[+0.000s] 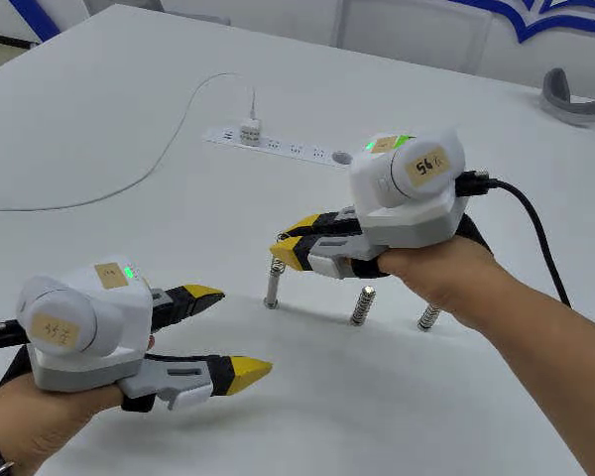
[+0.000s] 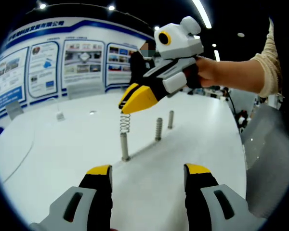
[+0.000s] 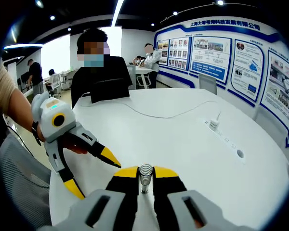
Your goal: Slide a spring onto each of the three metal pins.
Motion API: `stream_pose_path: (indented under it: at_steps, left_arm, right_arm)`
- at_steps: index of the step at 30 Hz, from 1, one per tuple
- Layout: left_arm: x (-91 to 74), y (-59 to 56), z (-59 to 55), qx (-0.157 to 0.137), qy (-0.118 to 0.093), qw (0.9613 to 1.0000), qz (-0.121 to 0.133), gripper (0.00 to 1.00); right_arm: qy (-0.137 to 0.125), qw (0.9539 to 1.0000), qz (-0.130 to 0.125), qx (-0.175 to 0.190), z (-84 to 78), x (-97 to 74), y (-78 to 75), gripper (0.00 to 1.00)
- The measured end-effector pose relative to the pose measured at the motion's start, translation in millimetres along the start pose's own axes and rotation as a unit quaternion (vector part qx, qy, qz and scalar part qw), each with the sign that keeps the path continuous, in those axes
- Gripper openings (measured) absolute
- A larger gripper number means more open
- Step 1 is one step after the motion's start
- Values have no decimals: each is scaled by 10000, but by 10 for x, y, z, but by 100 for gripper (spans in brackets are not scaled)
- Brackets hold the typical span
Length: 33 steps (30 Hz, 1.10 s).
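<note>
And there was the right gripper (image 1: pixel 282 248) poised above the left-hand pin (image 1: pixel 272 290), jaws pinched nearly together on the top coils of a spring (image 1: pixel 277 266). The spring hung upright with its lower end meeting the pin's tip. It was gripped from above, I'd judge, so the coil lined up with the shaft and could slide straight down. The left gripper (image 1: pixel 228 332) sat low over the white table (image 1: pixel 129 119), well apart from the pins, its jaws spread wide with nothing between them. That looked like standing by, leaving the approach clear. The middle pin (image 1: pixel 363 304) and the far pin (image 1: pixel 429 317) each appeared to wear a coil, which would make this the last of the three. Now the murky part: whether the spring's bottom turn had caught over the pin or merely rested on top, none of the views settled. In the right gripper view the jaws covered most of the shaft. The far pin's upper end was tucked behind the person's right hand (image 1: pixel 446 273).
</note>
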State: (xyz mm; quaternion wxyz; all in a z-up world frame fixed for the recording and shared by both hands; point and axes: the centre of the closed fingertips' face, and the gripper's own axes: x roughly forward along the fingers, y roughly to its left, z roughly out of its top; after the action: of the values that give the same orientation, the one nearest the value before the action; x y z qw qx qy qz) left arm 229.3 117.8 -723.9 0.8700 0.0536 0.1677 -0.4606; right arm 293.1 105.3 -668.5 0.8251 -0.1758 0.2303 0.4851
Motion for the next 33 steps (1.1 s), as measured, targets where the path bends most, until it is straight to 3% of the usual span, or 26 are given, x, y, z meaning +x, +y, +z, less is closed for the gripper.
stream_pose_path:
  at_steps: [33]
  left_arm:
    - [-9, 2, -74, -69, 117, 9999, -16, 61]
  right_arm:
    - [354, 9991, 50, 227, -410, 292, 41, 12]
